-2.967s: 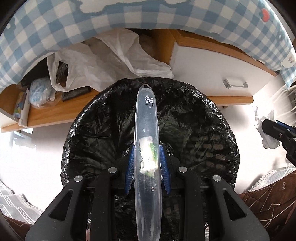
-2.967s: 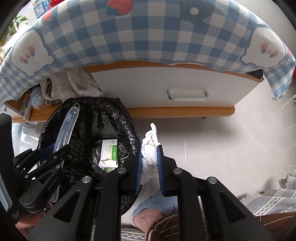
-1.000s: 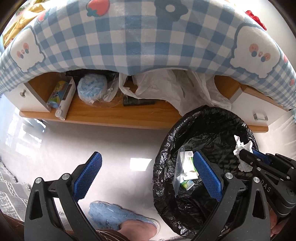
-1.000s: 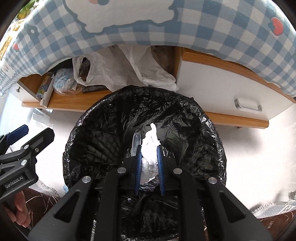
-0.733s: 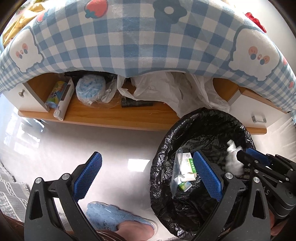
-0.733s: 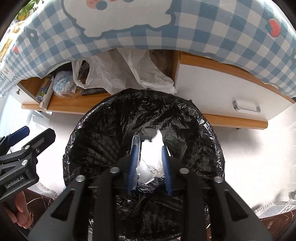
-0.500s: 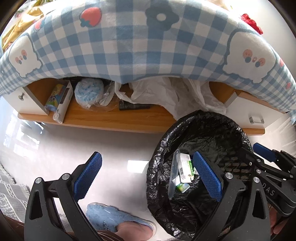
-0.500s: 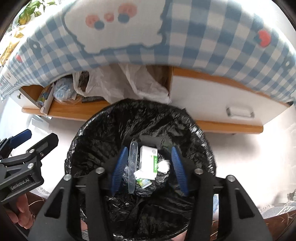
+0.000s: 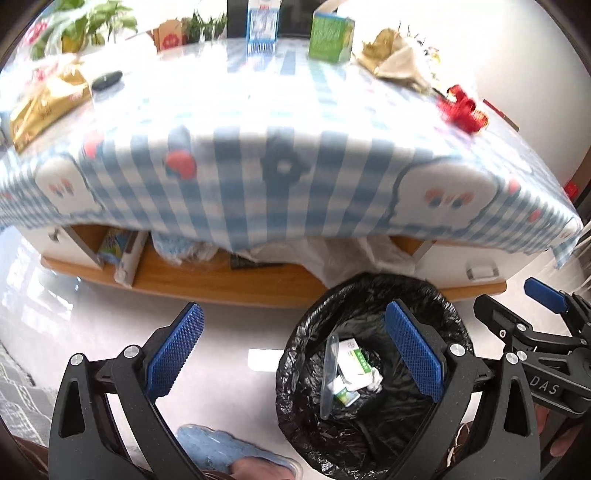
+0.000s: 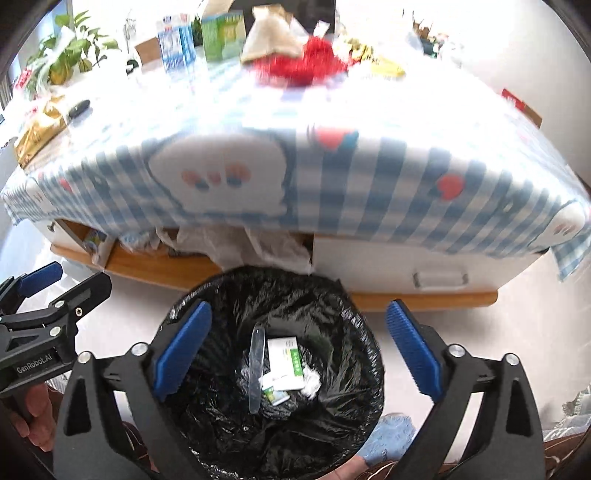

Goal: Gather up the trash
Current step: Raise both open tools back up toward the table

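Both grippers, left [image 9: 293,349] & right [image 10: 299,343], are hovering spread wide, empty, over black-lined bin [image 10: 354,325]; clear plastic case [image 10: 256,363], white-green box [image 10: 286,356], crumpled tissue [image 10: 311,380] are lying inside; tabletop clutter apparently awaiting pickup.

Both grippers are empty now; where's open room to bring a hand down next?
Bare floor between the wooden shelf and the trash bin, and the tablecloth's middle. Crowded: the bin's bottom, the tabletop's far edge with boxes.

Home, checked tablecloth [image 9: 229,192], houseplant [image 10: 66,48]
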Demonstrator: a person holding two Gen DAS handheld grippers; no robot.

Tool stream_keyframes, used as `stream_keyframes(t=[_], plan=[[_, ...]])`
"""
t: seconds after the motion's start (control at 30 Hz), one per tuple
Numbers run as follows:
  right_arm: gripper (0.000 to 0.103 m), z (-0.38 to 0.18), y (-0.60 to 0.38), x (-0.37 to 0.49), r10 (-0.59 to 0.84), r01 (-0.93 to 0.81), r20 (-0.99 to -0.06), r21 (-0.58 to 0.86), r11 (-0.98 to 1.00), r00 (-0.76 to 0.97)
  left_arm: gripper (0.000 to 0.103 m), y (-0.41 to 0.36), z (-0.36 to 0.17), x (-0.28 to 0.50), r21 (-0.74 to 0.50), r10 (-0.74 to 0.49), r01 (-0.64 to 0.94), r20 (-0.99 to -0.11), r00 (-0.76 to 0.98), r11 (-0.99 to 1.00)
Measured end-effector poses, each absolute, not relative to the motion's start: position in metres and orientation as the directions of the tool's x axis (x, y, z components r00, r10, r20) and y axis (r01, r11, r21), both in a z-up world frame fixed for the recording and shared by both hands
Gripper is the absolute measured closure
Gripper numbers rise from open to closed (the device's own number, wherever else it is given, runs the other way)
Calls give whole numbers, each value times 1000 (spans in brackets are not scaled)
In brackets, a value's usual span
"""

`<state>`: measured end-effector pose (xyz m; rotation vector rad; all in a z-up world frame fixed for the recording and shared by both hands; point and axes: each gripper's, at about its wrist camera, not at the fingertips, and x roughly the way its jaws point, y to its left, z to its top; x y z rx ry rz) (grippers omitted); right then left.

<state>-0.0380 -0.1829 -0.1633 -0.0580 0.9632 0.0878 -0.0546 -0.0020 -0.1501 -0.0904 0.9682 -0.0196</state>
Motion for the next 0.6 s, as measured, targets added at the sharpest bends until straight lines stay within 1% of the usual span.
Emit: stream_keyframes(t=[0.13, 0.27, 0.5, 0.6], plan=[[8, -145, -183, -37, 35, -83, -798, -19, 996, 601, 6, -3, -124, -51, -117, -81, -21, -798, 598, 993], [8, -129, -185, -35, 28, -73, -779, -23, 997, 626, 6, -4, -104, -49, -121, -86, -16, -781, 619, 992], [8, -97, -196, -21, 9, -30, -754, -14, 999, 657, 6, -2, -79, -26, -101, -47, -56, -799, 600, 993], [8, -78, -203, -11, -12, -18, -731, -33, 999, 683, 6, 1, -72, -14, -88, -36, -56, -801, 598, 995]])
